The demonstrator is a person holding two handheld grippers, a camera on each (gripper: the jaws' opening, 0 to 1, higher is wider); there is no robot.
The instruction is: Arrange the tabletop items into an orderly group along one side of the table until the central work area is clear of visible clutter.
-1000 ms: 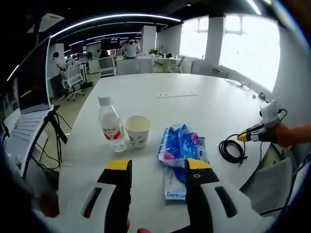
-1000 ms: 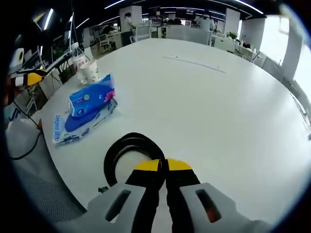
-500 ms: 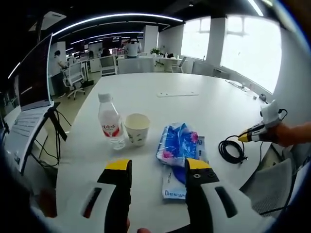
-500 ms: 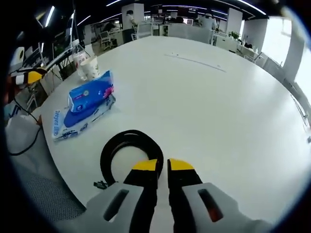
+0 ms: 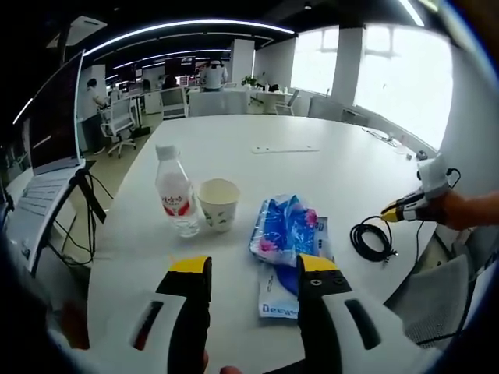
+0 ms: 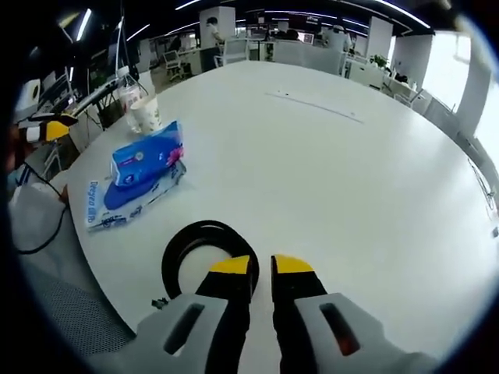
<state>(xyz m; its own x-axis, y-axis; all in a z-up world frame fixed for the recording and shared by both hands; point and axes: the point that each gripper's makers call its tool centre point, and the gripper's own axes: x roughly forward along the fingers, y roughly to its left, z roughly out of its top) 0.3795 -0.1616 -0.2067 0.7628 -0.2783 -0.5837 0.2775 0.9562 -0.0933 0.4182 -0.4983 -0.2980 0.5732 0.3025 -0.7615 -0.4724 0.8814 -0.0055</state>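
Note:
On the white table (image 5: 312, 167) a water bottle (image 5: 176, 199), a paper cup (image 5: 219, 204) and a blue tissue pack (image 5: 286, 226) lying on a flat blue-and-white packet (image 5: 282, 294) stand in a row near the front edge. My left gripper (image 5: 254, 265) hovers open just short of them. A black cable coil (image 6: 204, 226) lies flat right in front of my right gripper (image 6: 262, 265), whose jaws stand a narrow gap apart with nothing between them. In the left gripper view the cable coil (image 5: 355, 238) lies right of the packet, with the right gripper (image 5: 413, 205) beyond it.
A laptop on a stand (image 5: 47, 140) rises left of the table. A thin flat strip (image 5: 284, 149) lies at mid-table. Office chairs and people are far behind. A mesh chair (image 6: 62, 327) sits below the table edge near the cable.
My right gripper's jaws were shut at the cable coil one second ago and have parted; the coil now lies free. The left gripper view has barely shifted.

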